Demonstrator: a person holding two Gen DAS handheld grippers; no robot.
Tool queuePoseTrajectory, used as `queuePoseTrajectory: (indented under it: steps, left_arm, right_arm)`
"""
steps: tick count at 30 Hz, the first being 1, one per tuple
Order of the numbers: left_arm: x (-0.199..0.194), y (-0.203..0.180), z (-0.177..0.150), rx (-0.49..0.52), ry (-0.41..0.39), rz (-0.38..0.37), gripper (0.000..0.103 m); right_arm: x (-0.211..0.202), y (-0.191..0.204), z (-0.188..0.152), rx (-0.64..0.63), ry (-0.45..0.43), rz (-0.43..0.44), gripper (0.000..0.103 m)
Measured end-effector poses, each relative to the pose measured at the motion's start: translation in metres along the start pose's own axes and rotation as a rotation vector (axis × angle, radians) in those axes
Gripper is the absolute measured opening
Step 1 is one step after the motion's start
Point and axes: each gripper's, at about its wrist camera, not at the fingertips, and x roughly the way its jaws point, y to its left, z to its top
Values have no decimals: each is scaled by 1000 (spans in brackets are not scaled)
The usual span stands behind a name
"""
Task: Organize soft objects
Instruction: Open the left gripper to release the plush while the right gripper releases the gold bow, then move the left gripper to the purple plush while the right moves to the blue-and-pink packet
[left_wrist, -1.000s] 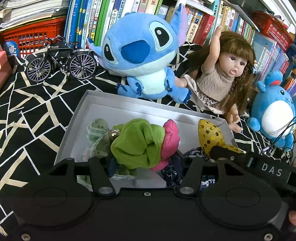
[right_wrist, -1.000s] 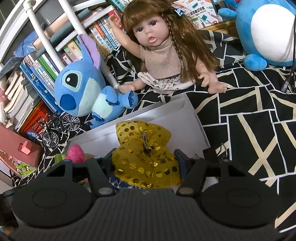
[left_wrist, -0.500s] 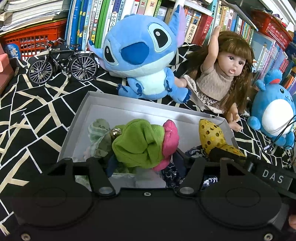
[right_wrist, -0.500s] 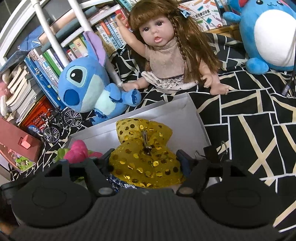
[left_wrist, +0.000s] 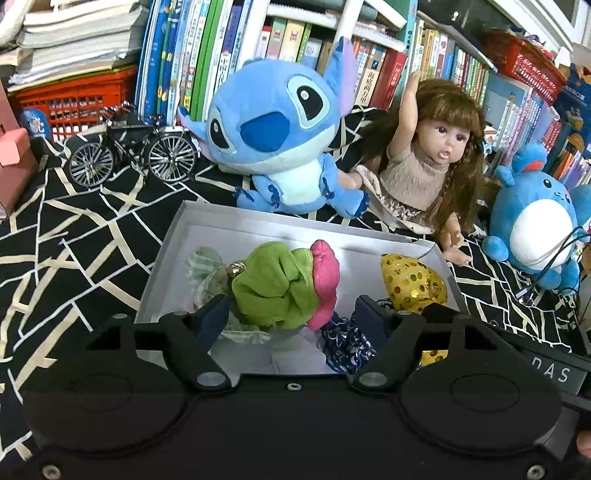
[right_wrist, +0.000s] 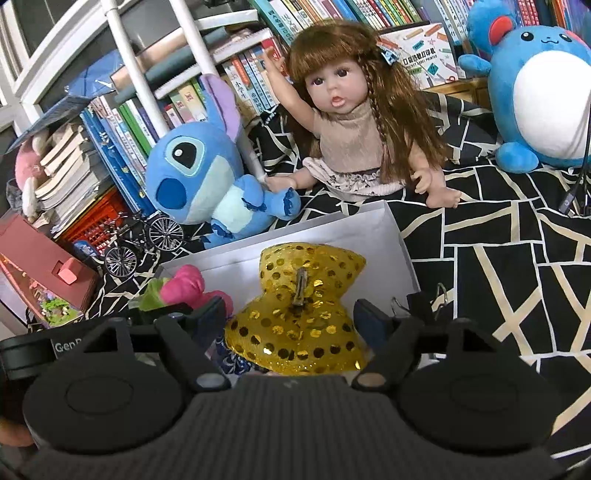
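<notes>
A white box (left_wrist: 177, 236) lies on the black patterned cloth. It holds a green scrunchie (left_wrist: 273, 284), a pink scrunchie (left_wrist: 325, 273), a pale striped one (left_wrist: 201, 266), a blue patterned one (left_wrist: 343, 339) and a yellow sequin bow (left_wrist: 410, 280). My left gripper (left_wrist: 291, 317) hangs over the box's near side. Its jaws are opening, with the green scrunchie lying loose between them. My right gripper (right_wrist: 291, 321) straddles the yellow bow (right_wrist: 303, 295), which rests in the box (right_wrist: 391, 229). These jaws are opening too, and the pads stand off the bow.
Behind the box sit a blue Stitch plush (left_wrist: 273, 140), a long-haired doll (left_wrist: 432, 162) and a round blue plush (left_wrist: 532, 221). A model bicycle (left_wrist: 133, 151) and a red basket (left_wrist: 74, 99) stand at the back left before the bookshelves. A cable (left_wrist: 554, 258) hangs at the right.
Both grippers' jaws have spread wider. The green scrunchie and the yellow bow are no longer squeezed. The right gripper has lifted slightly and rolled.
</notes>
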Motion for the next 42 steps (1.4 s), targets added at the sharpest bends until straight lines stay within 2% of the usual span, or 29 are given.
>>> queuePoseTrajectory:
  steps: [16,25,37,42]
  left_arm:
    - [-49,3,-24,33,-81,-15,83]
    - [-78,4,-52,52,-128,-31,85]
    - [-108,3,-93,99,-187,-44,88]
    - [-118,1,-107,124,-207,-32,89]
  right_arm:
    - [-39,-1,-22,-57,-58,28,89]
    - [-65,-9,-43,-87,-105,26,91]
    - [-92,-9,-74,-193,-174,-3,96]
    - [-99,-12,-85,-219,-190,-19,98]
